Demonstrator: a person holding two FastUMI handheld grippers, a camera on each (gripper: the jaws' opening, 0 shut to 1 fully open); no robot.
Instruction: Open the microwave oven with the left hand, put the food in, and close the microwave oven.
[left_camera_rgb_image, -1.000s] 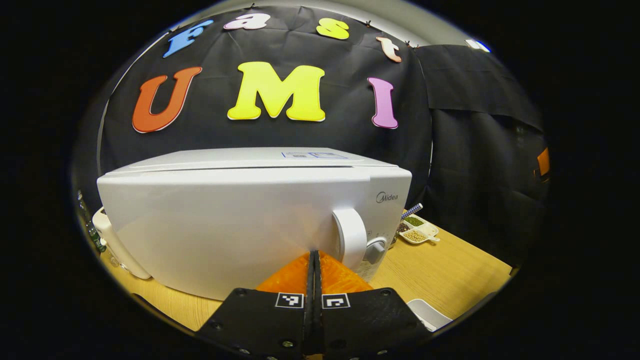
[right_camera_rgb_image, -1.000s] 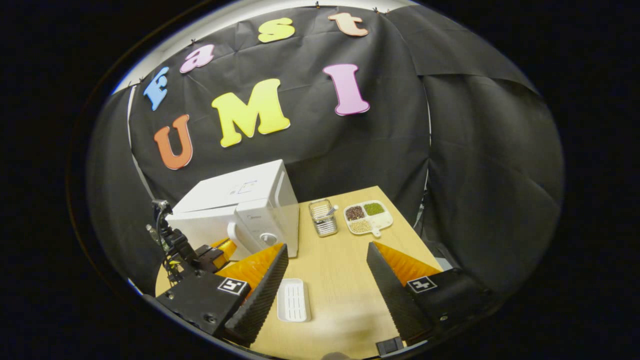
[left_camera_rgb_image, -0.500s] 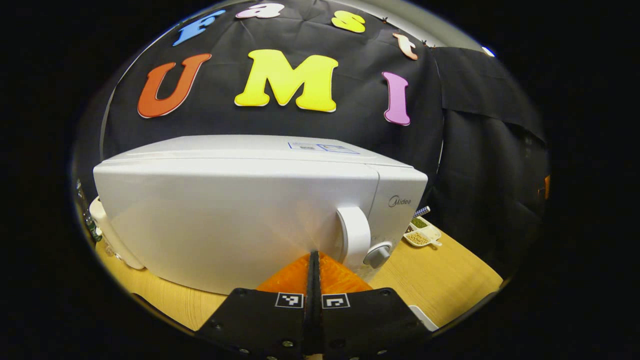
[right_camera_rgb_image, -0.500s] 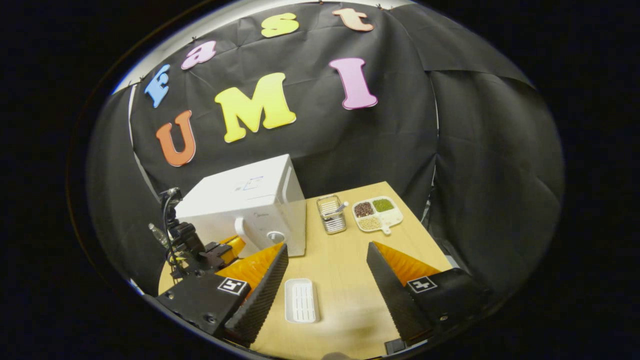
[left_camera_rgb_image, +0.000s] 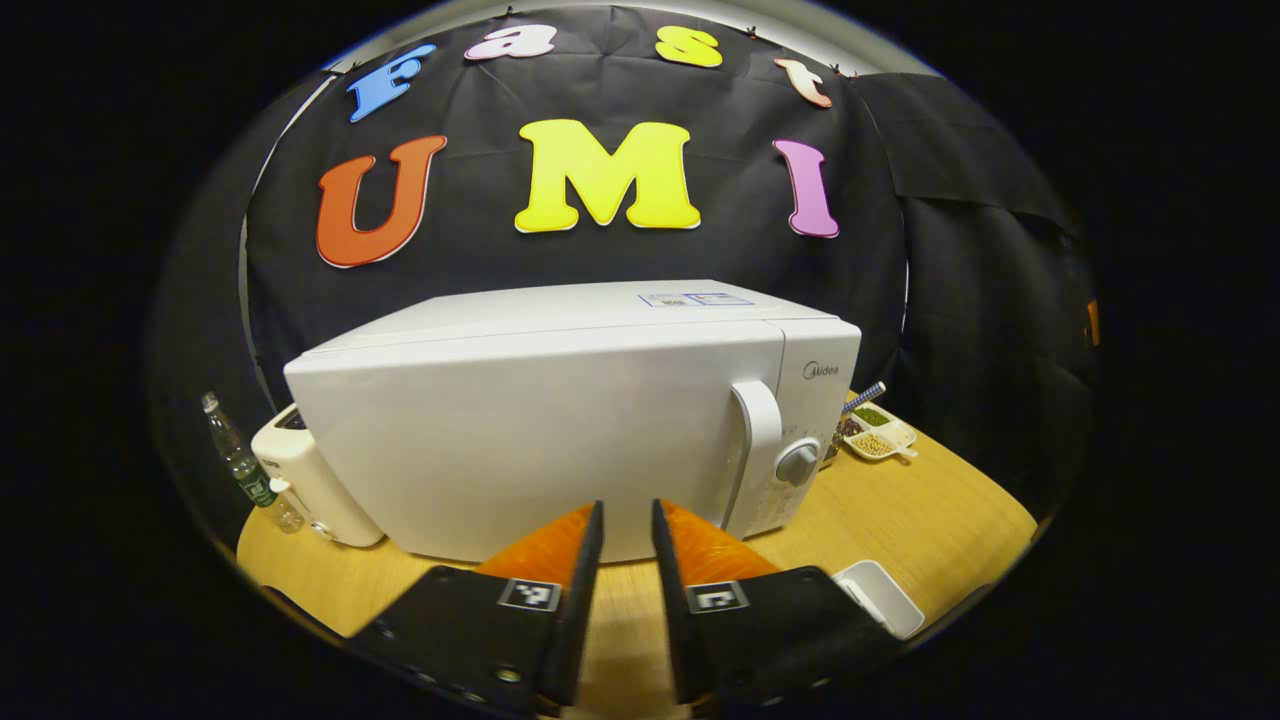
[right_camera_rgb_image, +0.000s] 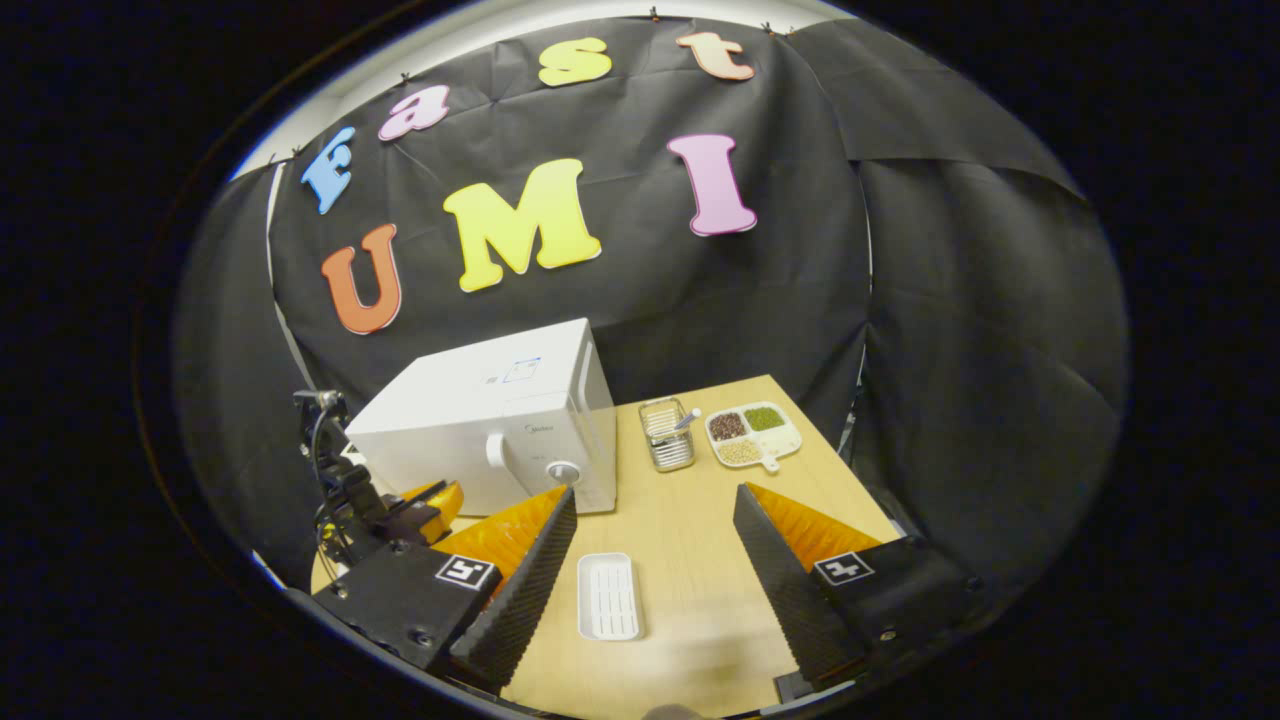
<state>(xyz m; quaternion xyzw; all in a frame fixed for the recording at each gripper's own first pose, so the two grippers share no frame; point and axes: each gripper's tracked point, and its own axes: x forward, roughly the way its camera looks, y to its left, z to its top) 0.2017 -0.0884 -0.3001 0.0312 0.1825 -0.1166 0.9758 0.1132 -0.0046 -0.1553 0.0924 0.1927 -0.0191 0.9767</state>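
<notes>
Change since half a second ago: the white box-shaped microwave oven (left_camera_rgb_image: 590, 420) sits smaller and farther ahead in the left gripper view, so the left gripper (left_camera_rgb_image: 627, 530) has drawn back from it. Its fingers, pressed together a moment earlier, now stand parted by a narrow gap with nothing between them. The door is shut flush. The food is not in the hand-held tools.

Meaning, as a judgement: either the close-door push has just ended and the tool is retreating, or the opening has not begun. The frames alone do not settle which, and I cannot tell whether food is inside.

Pose, left: level, pointing at the lower door face, apart from it. The white curved door handle (left_camera_rgb_image: 757, 450) and grey round dial (left_camera_rgb_image: 798, 463) lie ahead and to its right.

Pose, right: the right gripper (right_camera_rgb_image: 655, 535) hovers above the light wooden table (right_camera_rgb_image: 690, 560), tilted down, fingers spread wide and empty. A white ridged rectangular tray (right_camera_rgb_image: 609, 596) lies on the table between its fingers, empty. Farther ahead are a metal wire basket (right_camera_rgb_image: 667, 434) and a white divided dish of beans (right_camera_rgb_image: 752, 436). The oven is ahead to its left.
</notes>
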